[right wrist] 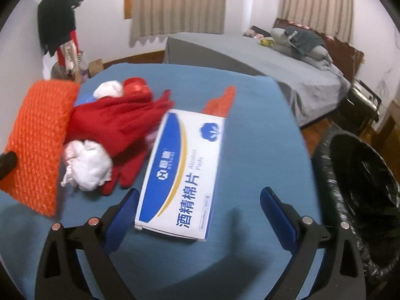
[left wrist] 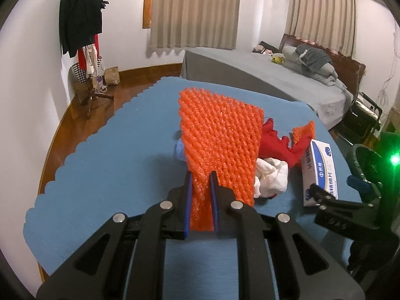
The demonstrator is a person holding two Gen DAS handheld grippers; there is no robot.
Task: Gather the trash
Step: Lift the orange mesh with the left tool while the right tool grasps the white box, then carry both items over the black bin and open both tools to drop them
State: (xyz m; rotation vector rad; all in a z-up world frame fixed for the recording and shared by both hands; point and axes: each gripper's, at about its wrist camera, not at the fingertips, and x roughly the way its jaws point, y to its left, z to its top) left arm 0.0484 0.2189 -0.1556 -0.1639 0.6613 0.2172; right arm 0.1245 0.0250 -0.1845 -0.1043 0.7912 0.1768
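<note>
Beside table edge [right wrist: 287,100], bin [right wrist: 362,200]; box [right wrist: 182,175] between spread right fingers [right wrist: 272,205]

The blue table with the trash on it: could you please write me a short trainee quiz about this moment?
1. True or false: the left gripper is shut on the orange foam net.
2. Which item lies between the open jaws of the right gripper? A) crumpled white tissue B) alcohol pads box C) red cloth
3. Fill in: the bin lined with a black bag stands off the table's ____ edge in the right wrist view.

Key: 1 true; 2 B; 3 right.
</note>
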